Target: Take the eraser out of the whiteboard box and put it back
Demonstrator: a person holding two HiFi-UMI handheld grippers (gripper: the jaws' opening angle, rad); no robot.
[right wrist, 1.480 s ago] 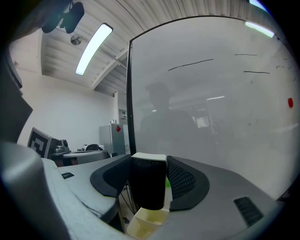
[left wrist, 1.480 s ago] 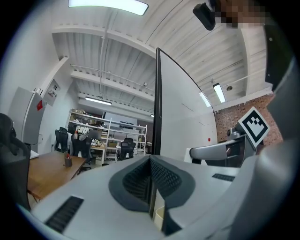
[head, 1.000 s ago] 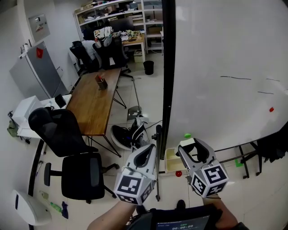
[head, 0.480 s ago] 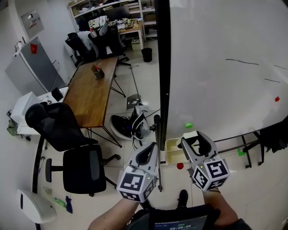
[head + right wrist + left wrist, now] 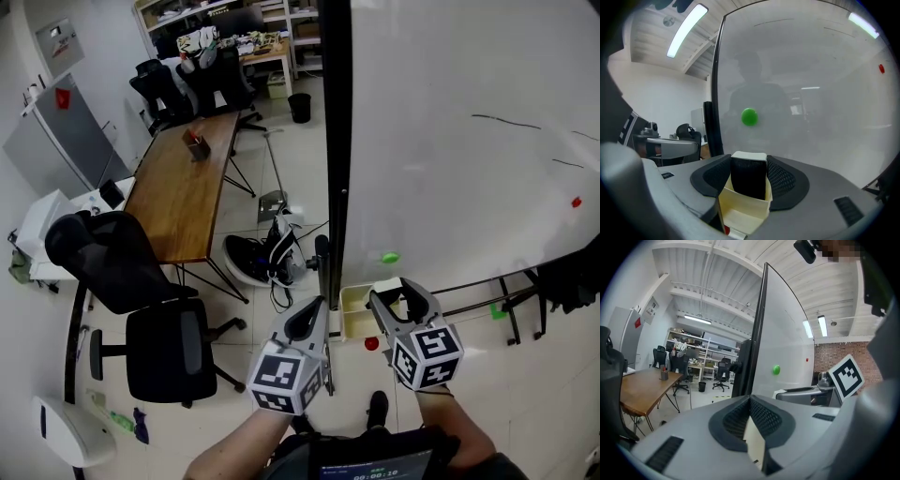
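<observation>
Gripping the eraser [image 5: 748,180] by its black sides, the right claw [image 5: 748,176] sat at the bottom centre of the right gripper view, one pad against each flank and the eraser's white top showing above them. The eraser's lower end was hidden behind the cream wall of the whiteboard box [image 5: 740,206], which filled the gap just beneath the claw. Above it, a green magnet [image 5: 749,116] was stuck to the grey face of the whiteboard [image 5: 801,70].

In the head view the same claw [image 5: 394,291] appeared at lower centre, just right of the box [image 5: 354,319], which hung by the whiteboard's black edge post [image 5: 336,141]. The left claw [image 5: 314,307] was beside it on the left, its tips drawn together. The left gripper view showed that claw [image 5: 750,399] closed to a narrow V, with a cream sliver in the slot below the tips; what that sliver was could not be told.

A small red object [image 5: 371,343] lay on the floor between the two claws. A wooden bench [image 5: 178,197] and a black office chair [image 5: 141,291] filled the left half of the frame.
</observation>
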